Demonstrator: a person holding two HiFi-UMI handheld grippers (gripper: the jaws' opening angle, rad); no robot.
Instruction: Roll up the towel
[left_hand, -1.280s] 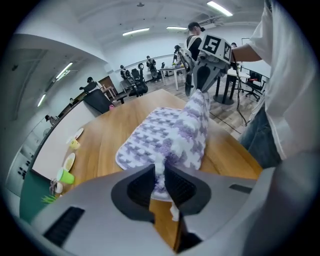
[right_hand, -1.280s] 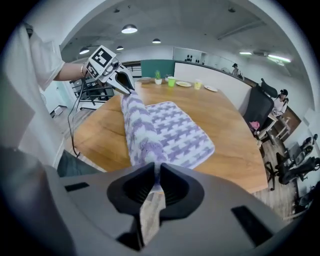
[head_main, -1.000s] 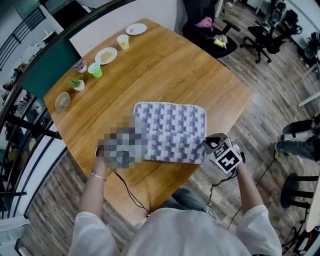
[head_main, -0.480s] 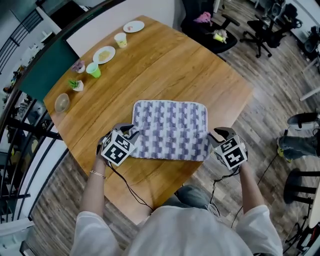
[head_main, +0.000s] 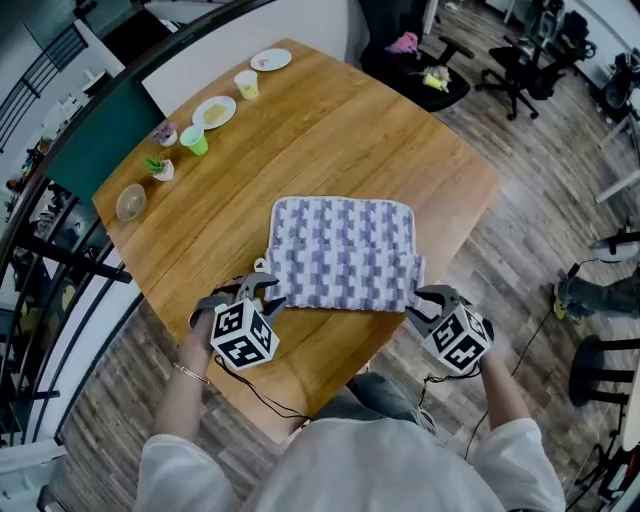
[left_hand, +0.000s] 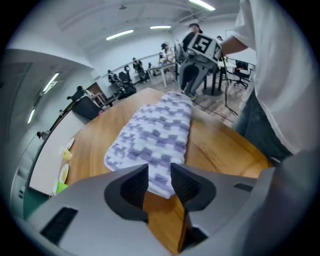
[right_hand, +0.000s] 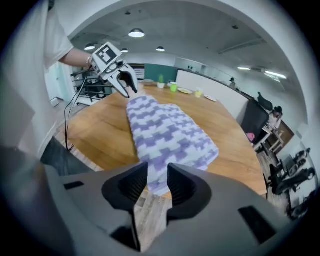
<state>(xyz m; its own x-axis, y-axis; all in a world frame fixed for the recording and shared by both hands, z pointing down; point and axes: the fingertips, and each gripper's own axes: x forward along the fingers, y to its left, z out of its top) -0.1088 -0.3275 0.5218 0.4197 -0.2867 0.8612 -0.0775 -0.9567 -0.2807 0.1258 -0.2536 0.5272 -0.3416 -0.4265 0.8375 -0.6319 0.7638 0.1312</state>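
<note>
A purple-and-white checked towel (head_main: 345, 250) lies spread on the wooden table (head_main: 330, 130), its near edge close to the table's front edge. My left gripper (head_main: 262, 293) hovers just off the towel's near left corner. Its jaws are opening, and nothing is pressed between them. In the left gripper view the towel (left_hand: 155, 137) shows beyond the gap of the left gripper (left_hand: 160, 182). My right gripper (head_main: 420, 301) sits off the near right corner, slightly open and holding nothing. The right gripper view has the towel (right_hand: 167, 132) ahead of the right gripper (right_hand: 157, 182).
Along the table's far left edge stand two plates (head_main: 214, 111), a green cup (head_main: 194, 140), a yellow cup (head_main: 246, 84), a small potted plant (head_main: 160, 168) and a bowl (head_main: 130, 203). Office chairs (head_main: 515, 65) stand on the floor beyond. A dark railing (head_main: 40, 260) runs at the left.
Both grippers have drawn back toward me from the towel's near side edges to just off its near corners. Their jaws now stand slightly apart. The towel lies a little farther from me.
</note>
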